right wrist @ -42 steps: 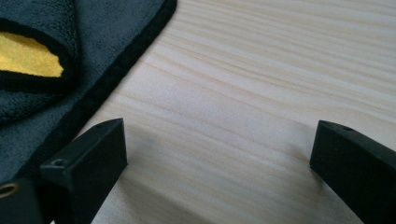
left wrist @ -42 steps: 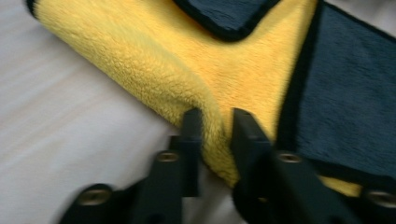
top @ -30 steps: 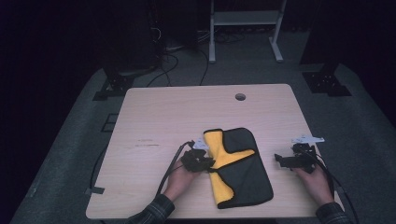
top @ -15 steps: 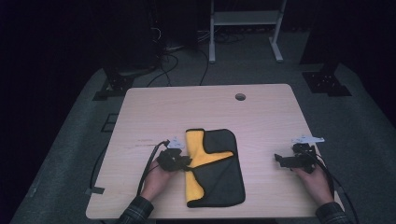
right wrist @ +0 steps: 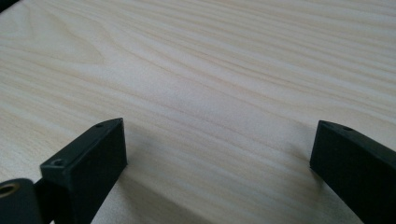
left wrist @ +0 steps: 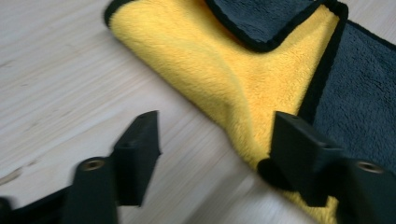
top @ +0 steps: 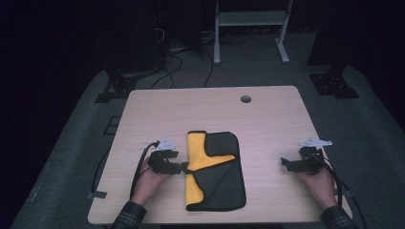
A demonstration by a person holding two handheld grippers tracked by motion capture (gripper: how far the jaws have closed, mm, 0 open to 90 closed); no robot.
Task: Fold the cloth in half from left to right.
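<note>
Now, cloth (top: 215,169): folded, yellow side showing.
Left gripper (top: 185,168): jaws spread wide at its edge.
Right gripper (top: 285,163): spread wide, nothing held.
Tip: only one layer should be pinched.

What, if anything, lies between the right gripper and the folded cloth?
Nothing visible: bare table separates the right gripper from the cloth. Its jaws stand open over plain wood in the right gripper view.
</note>
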